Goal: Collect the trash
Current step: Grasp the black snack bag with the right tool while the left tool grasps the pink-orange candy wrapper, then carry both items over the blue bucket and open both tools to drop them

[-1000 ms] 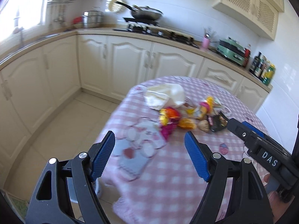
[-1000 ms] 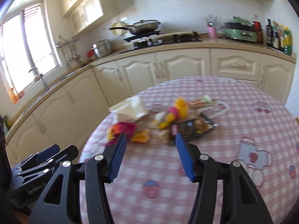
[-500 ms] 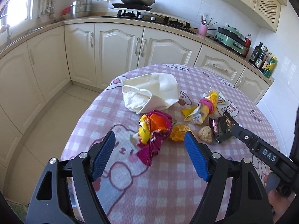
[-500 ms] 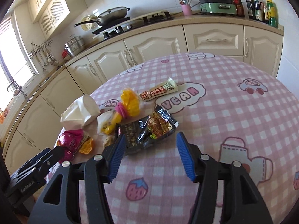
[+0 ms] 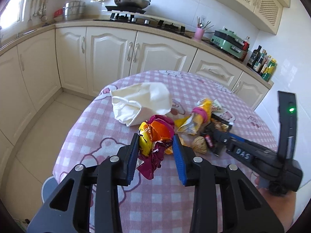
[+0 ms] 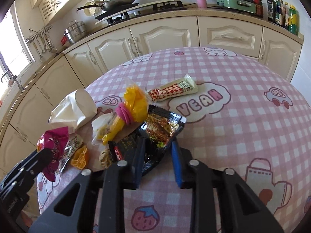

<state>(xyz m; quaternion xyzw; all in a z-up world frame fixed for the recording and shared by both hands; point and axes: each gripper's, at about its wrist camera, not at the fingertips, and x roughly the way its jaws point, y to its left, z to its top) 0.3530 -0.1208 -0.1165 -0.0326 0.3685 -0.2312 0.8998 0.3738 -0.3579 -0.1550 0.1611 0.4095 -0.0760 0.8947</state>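
Trash lies in one loose heap on the round table (image 6: 243, 73), which wears a pink checked cloth, and every piece sits within reach of the yellow bag (image 6: 134, 102) tied with a pink band at the middle of the heap. Counted out: one white crumpled bag (image 5: 141, 102) behind and to the left of the yellow bag, one red-and-cream checked bar wrapper (image 6: 173, 89) just behind it to the right, one black foil packet (image 6: 159, 134) touching it on the near side, one magenta, orange and yellow wrapper (image 5: 155, 136) to its near left, one small orange scrap (image 6: 79, 157), one silver printed wrapper (image 6: 71, 147), and one brown lumpy piece (image 5: 200, 145) beside the black packet.

Two grippers are at work. The left hand-held gripper (image 5: 155, 145) has just been closing and its blue pads now stand narrow on either side of the crumpled magenta wrapper, pressing its edges. The right hand-held gripper (image 6: 158, 155) has likewise just been closing and is narrow, its pads gripping the near end of the black foil packet. The brown piece and orange scrap lie between the two grippers.

Beyond the table run cream cabinets (image 5: 108, 54) with a stove and pan (image 5: 132, 0) on top.
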